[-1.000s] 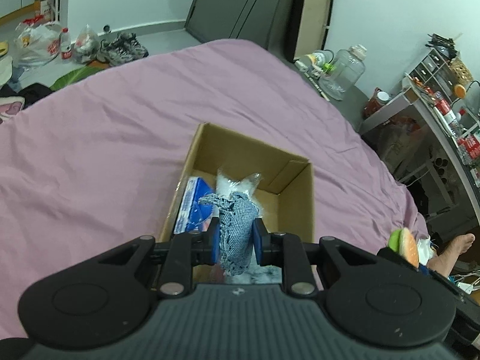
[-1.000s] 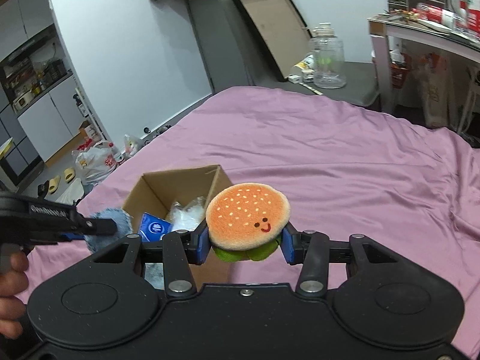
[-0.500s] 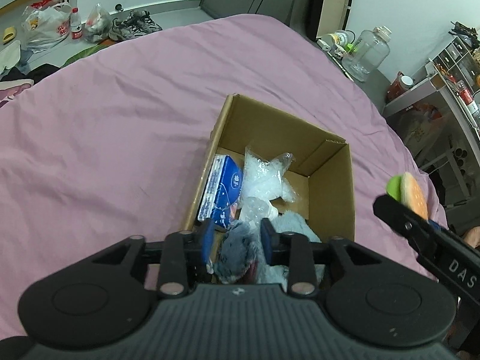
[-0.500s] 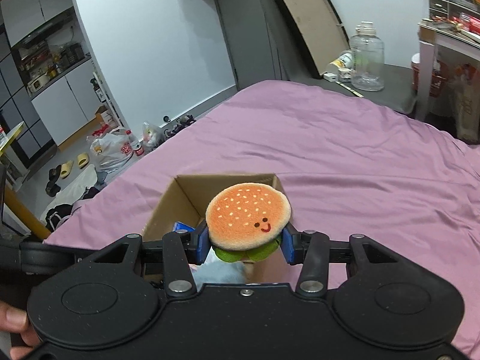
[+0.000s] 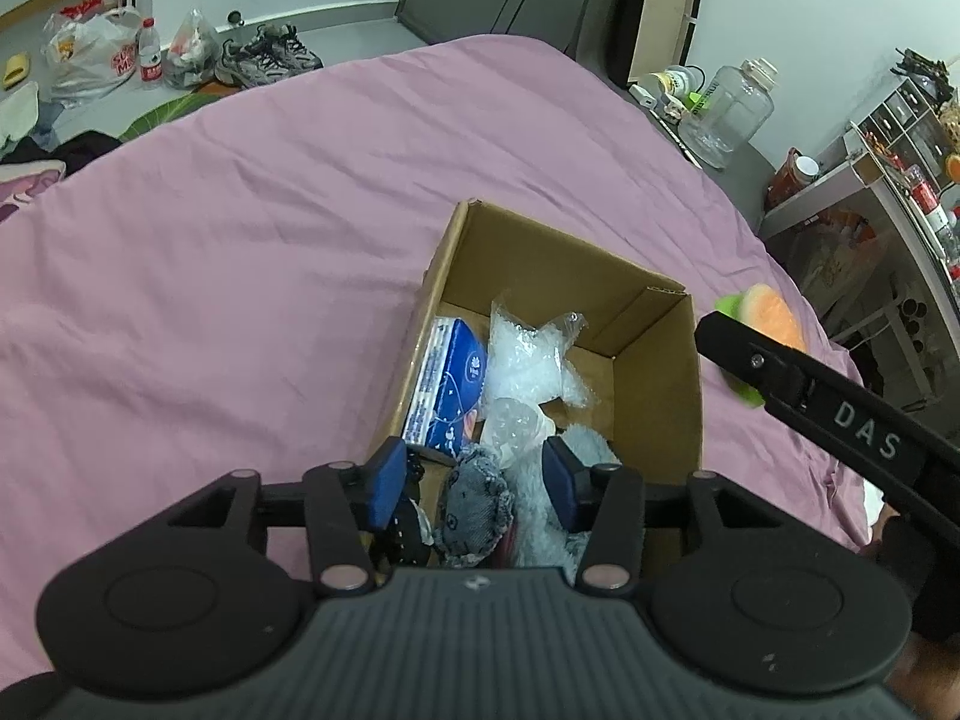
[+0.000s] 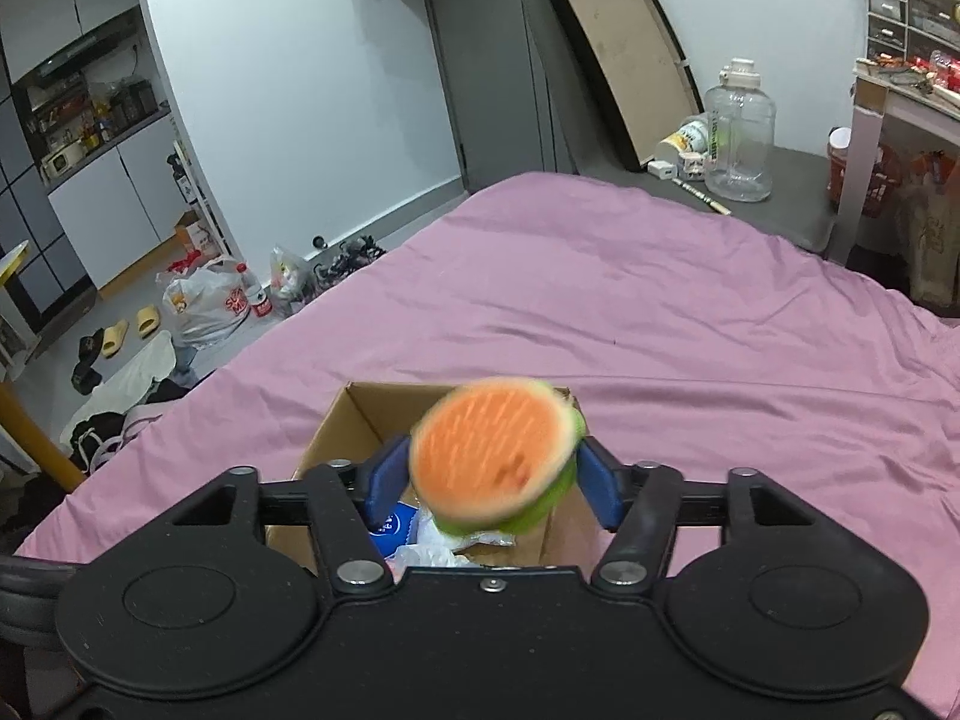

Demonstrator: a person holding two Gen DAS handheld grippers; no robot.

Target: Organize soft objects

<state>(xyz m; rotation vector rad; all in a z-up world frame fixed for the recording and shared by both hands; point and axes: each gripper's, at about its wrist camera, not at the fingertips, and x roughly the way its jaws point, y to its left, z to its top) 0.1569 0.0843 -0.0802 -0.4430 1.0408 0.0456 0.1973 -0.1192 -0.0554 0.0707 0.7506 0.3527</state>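
Right wrist view: I find my right gripper (image 6: 491, 480) spread, burger plush (image 6: 495, 447) blurred between its fingers directly above cardboard box (image 6: 336, 426); left gripper (image 5: 474, 480) spread too.

Left gripper (image 5: 471, 483) points downward with jaws spread apart and gripping nothing, while right gripper (image 6: 493, 480) has jaws parted, the left fingertip (image 6: 387, 474) clear of contact.
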